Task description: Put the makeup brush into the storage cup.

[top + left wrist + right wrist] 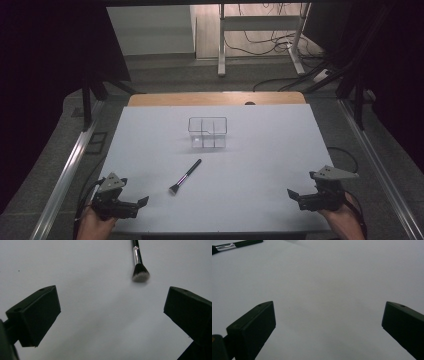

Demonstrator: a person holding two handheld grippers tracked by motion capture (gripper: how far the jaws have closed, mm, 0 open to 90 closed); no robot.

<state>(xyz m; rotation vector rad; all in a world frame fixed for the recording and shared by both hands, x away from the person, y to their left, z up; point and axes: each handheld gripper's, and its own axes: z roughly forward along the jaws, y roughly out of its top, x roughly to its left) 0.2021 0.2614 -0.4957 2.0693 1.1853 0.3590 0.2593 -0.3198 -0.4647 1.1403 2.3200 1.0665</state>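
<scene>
High view: the makeup brush (185, 176) lies flat on the white bench (260, 165), between the near edge and the clear divided box (208, 132), its long axis running diagonally with the bristle head toward the near left and the handle tip toward the box. The left gripper (142, 201), jaws wide apart and empty, is nearer, the bristles lying just ahead of it; the right gripper (291, 193), equally wide and empty, sits well apart at the near right.
</scene>
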